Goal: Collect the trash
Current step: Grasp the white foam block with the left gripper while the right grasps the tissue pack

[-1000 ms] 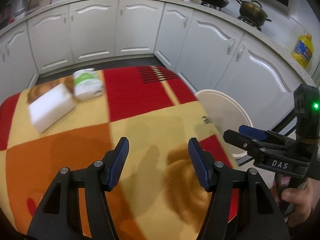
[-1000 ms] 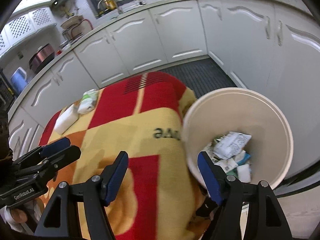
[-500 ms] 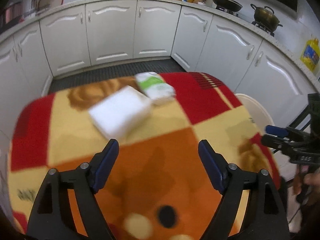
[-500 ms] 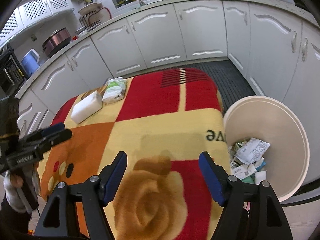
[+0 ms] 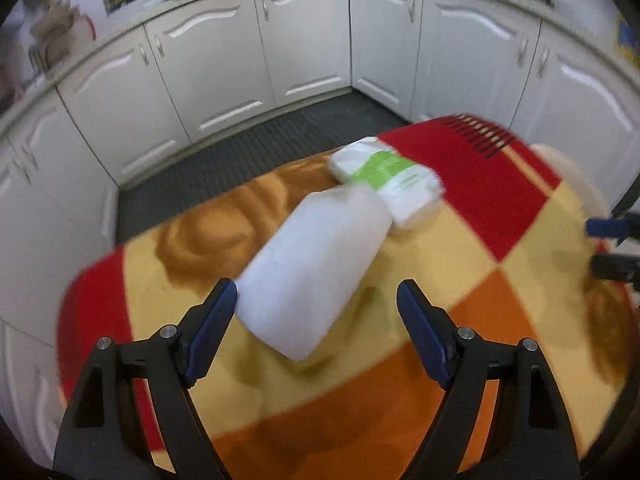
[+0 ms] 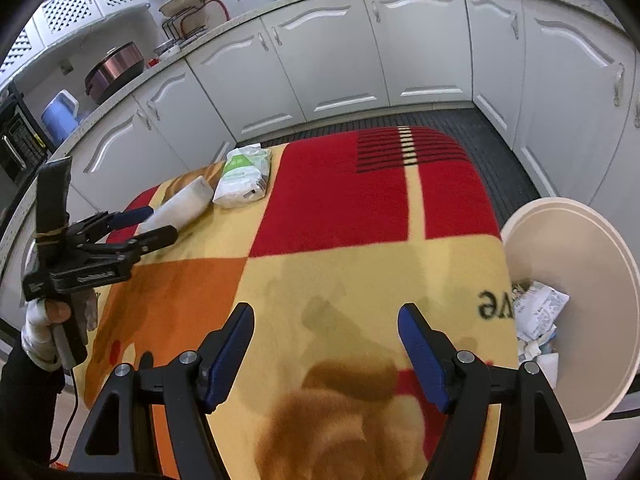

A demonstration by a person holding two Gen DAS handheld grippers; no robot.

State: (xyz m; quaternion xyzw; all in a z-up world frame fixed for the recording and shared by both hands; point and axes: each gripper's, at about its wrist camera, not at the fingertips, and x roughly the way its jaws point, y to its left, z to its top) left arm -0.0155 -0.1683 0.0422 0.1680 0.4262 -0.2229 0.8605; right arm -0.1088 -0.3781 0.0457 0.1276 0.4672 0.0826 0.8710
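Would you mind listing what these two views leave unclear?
- White block, left wrist view: motion blur hides its surface and material.
- Green-and-white packet: print too small or blurred in both views.
- Bin, right wrist view: blanket edge hides part of its contents.
- Right gripper, left wrist view: cut off by the frame edge.

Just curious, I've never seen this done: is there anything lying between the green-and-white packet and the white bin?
Nothing: in the right wrist view only bare red and yellow blanket stretches from the green-and-white packet to the white bin.
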